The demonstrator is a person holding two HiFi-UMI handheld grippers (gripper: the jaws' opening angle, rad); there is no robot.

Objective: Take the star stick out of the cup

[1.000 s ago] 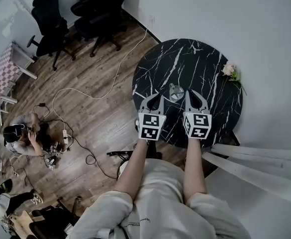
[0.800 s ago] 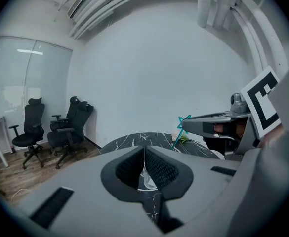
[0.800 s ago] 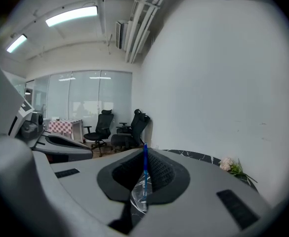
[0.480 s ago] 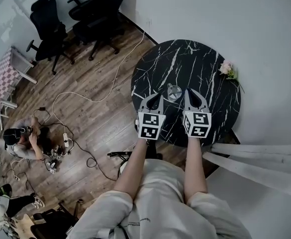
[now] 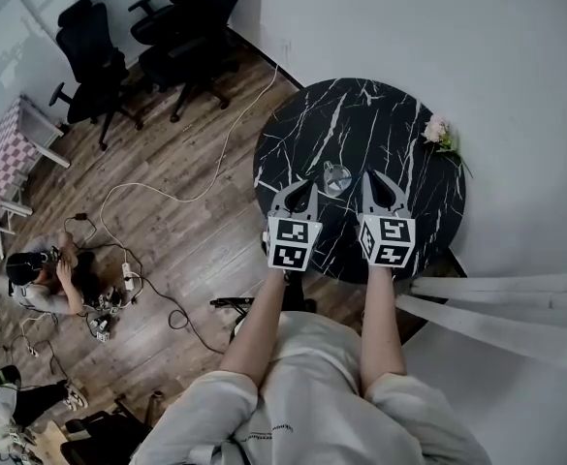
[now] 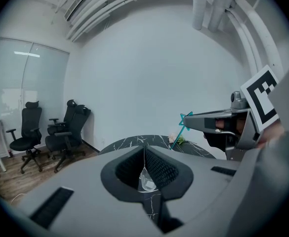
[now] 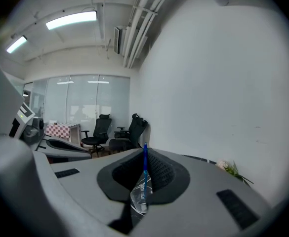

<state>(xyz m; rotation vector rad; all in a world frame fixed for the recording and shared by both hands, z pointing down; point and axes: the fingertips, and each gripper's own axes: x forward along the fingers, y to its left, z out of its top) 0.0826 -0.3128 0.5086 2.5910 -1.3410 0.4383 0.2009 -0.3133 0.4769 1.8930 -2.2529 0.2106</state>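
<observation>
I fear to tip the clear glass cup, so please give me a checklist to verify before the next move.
1. Blue star stick in clear glass cup: ok.
2. Cup stands on round black marble table: ok.
3. Right claw open for the stick: not ok, jaws together.
4. Stick in line with right claw: ok, seen at its seam.
5. Left claw on the cup to steady it: not ok, jaws together, apart from cup.
</observation>
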